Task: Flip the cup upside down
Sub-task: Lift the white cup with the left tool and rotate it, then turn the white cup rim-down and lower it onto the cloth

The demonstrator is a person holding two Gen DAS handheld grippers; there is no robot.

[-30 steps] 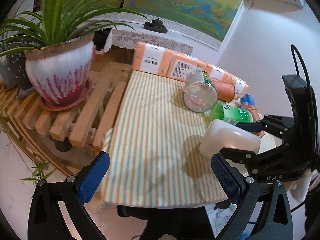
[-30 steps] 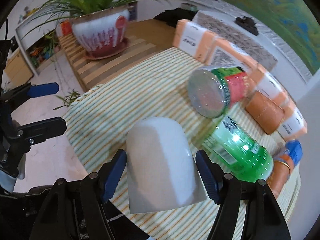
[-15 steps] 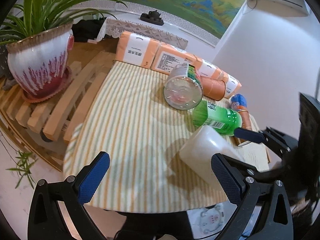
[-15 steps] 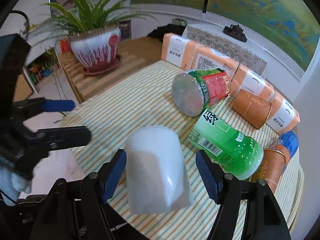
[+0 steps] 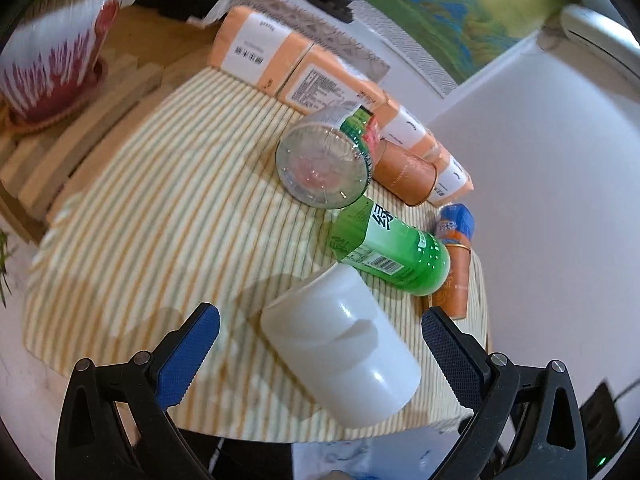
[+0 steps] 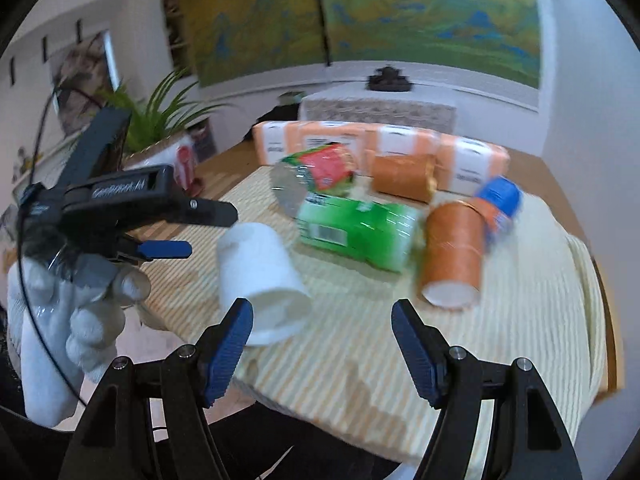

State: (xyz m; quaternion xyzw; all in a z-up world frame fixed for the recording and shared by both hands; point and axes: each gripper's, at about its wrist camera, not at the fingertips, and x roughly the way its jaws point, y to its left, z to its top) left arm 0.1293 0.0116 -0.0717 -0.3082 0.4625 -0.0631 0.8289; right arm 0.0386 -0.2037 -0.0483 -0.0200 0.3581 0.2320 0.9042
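Both my grippers are wide open, nothing held. The white cup (image 5: pixel 340 350) sits mouth down on the striped tablecloth (image 5: pixel 160 208), near the front edge; it looks tilted in both views, though the fisheye blur may exaggerate that. My left gripper (image 5: pixel 320 354) frames the cup between its blue pads (image 5: pixel 188 354) without touching. In the right wrist view my right gripper (image 6: pixel 322 344) has the cup (image 6: pixel 260 276) off toward its left pad, apart from it. The gloved left hand (image 6: pixel 68 304) shows there too.

Just behind the cup lies a green bottle (image 5: pixel 390 252), then a clear jar (image 5: pixel 324 164) on its side, an orange tube (image 6: pixel 452 256), and orange packets (image 5: pixel 296 68) along the back edge.
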